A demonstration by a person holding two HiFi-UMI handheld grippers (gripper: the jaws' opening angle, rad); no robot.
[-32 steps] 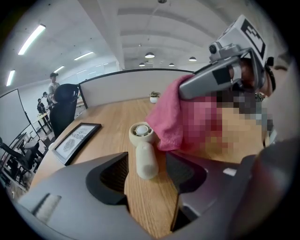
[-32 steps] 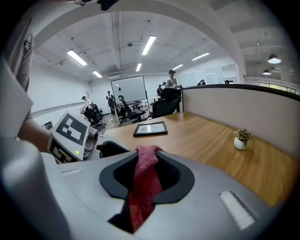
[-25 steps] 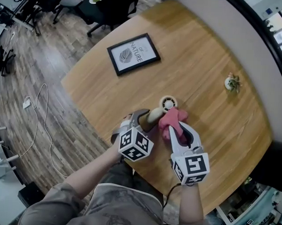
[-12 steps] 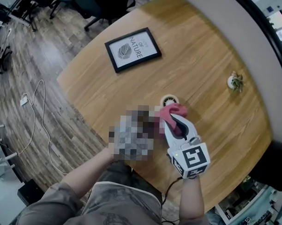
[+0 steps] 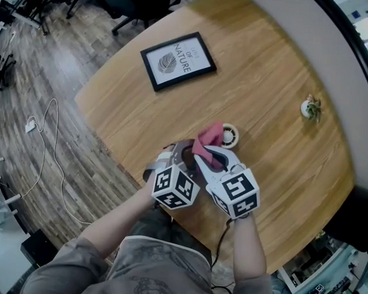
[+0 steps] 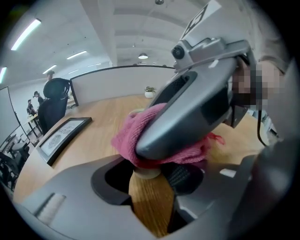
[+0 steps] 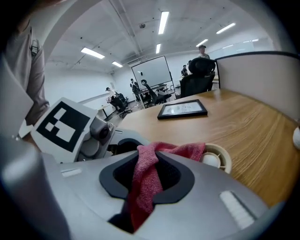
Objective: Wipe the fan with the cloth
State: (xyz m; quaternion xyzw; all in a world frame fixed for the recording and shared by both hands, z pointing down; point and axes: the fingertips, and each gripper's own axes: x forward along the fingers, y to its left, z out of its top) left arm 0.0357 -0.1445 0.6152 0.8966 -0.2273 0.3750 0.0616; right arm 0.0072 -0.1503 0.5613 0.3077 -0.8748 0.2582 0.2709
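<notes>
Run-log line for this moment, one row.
step: wipe fan | left tongs: just closed, gripping fan handle | right tongs: shut on cloth | cloth: against fan

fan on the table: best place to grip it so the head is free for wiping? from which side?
By the handle, from the person's side. The fan lies face up with its slim handle toward the person; the round head is wide and partly under the cloth. The left gripper, jaws just closing, has the handle end between them.
</notes>
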